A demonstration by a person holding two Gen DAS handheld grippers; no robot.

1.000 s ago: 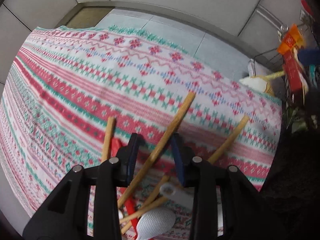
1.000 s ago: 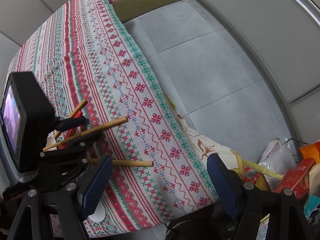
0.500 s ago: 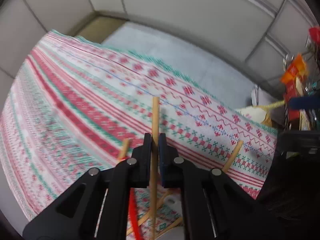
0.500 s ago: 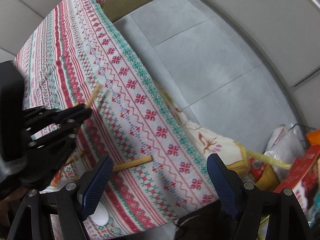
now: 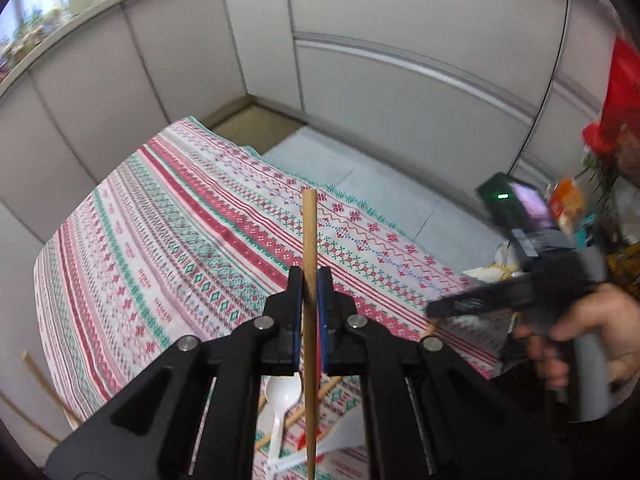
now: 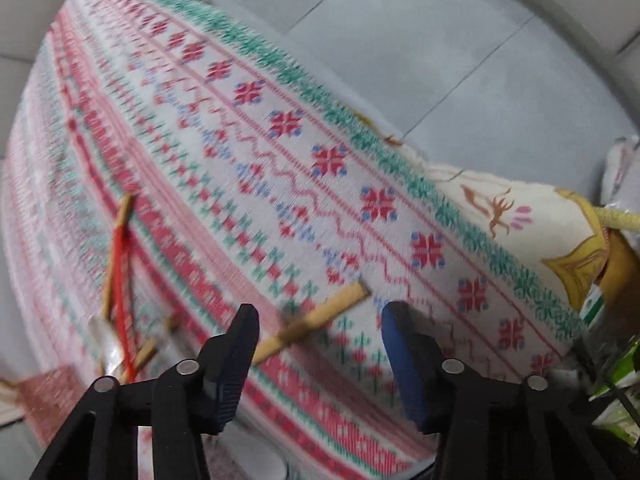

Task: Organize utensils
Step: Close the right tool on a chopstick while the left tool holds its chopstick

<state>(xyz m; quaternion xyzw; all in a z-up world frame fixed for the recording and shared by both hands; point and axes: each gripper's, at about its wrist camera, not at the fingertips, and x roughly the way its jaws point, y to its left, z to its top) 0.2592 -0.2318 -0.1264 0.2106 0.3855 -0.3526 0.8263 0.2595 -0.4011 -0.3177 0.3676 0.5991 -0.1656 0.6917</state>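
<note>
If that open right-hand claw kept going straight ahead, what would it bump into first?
Probably the wooden stick lying on the patterned red, green and white tablecloth, just ahead of the right gripper; blur makes depth uncertain.

Right tool (image 6: 318, 322) gaping over wooden stick (image 6: 312, 322), patterned tablecloth (image 6: 248, 140), red utensil (image 6: 122, 280)

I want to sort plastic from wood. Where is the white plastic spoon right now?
In the left wrist view, the white plastic spoon lies on the patterned tablecloth, low centre, under the left gripper, beside its clamped wooden stick.
</note>
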